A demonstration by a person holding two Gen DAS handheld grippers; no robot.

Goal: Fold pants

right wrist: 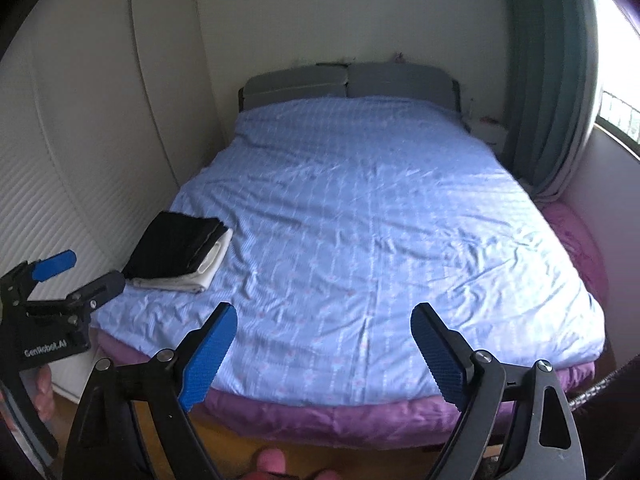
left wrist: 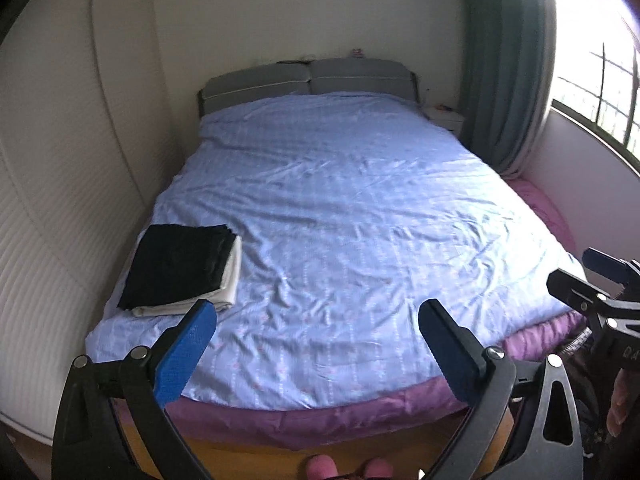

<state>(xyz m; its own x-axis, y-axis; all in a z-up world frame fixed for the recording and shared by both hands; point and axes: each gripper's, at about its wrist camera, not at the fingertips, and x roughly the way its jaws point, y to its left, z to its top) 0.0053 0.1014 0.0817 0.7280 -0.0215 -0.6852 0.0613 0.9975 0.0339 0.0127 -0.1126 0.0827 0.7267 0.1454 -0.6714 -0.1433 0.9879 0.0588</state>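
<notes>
Black folded pants (left wrist: 178, 266) rest on a white stack at the bed's (left wrist: 340, 208) left edge; left claw (left wrist: 316, 344) and right claw (right wrist: 324, 344) hover spread, empty, suggesting folding is done.

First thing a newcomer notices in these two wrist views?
The wide blue bedspread fills both views. A folded stack sits at its near left corner: black pants on top of a white folded piece. In the foreground, the left gripper and the right gripper both stand open with nothing between the blue pads.
</notes>
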